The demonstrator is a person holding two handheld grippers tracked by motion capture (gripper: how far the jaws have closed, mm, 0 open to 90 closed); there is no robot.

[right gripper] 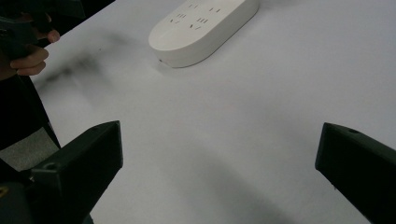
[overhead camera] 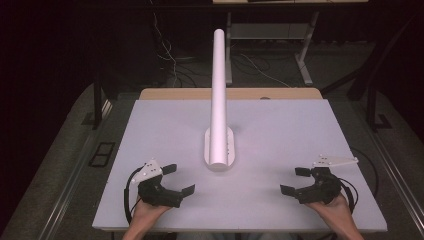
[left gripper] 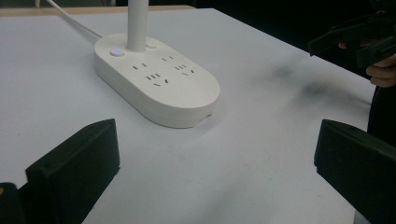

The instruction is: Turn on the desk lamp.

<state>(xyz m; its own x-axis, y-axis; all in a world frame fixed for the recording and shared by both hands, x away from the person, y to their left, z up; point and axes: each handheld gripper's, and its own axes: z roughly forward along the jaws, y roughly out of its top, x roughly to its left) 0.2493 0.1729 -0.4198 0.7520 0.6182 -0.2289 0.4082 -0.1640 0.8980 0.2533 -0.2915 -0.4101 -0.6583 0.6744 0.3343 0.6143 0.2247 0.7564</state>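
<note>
A white oval power strip (overhead camera: 219, 146) lies at the middle of the white table (overhead camera: 280, 130), with a tall white post (overhead camera: 218, 95) rising from it. In the left gripper view the power strip (left gripper: 156, 79) shows its sockets and a lit blue button (left gripper: 116, 52). My left gripper (overhead camera: 176, 179) rests open at the front left, nothing between its jaws. My right gripper (overhead camera: 295, 180) rests open at the front right, also holding nothing. The power strip (right gripper: 203, 28) lies ahead of the right gripper's jaws, well apart from them.
A white cable (left gripper: 74, 21) runs from the strip toward the table's far edge. A wooden board edge (overhead camera: 230, 93) lines the back of the table. Dark floor with cables (overhead camera: 260, 67) and table legs lies beyond. The table's side edges are near each hand.
</note>
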